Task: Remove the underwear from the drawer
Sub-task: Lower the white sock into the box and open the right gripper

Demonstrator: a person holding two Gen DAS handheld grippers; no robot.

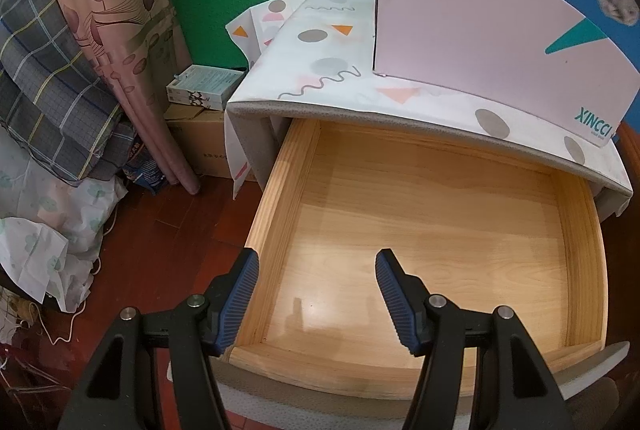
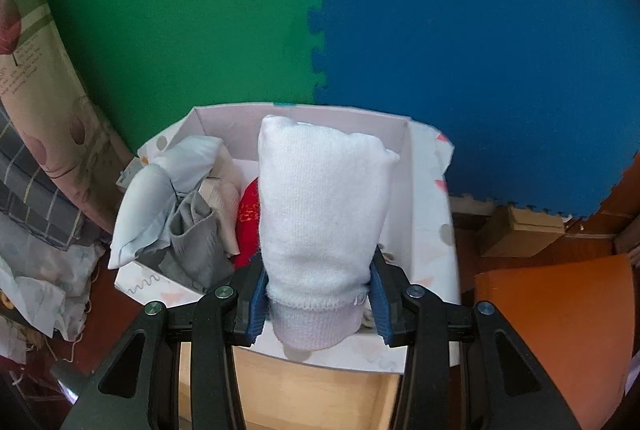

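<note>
The right gripper (image 2: 318, 304) squeezes a white knitted roll of underwear (image 2: 320, 226), standing up, right above the far pink cardboard box (image 2: 404, 134). The left gripper (image 1: 316, 294) hangs open, holding nothing, over the near, bare wooden drawer (image 1: 420, 230)

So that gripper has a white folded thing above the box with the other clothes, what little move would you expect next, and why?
Probably a short lowering into the pink box, then letting go. The right gripper is clamped on the white rolled garment right above the box, where grey and red pieces already lie, and the drawer in the left view looks empty, so nothing seems left to fetch.
</note>
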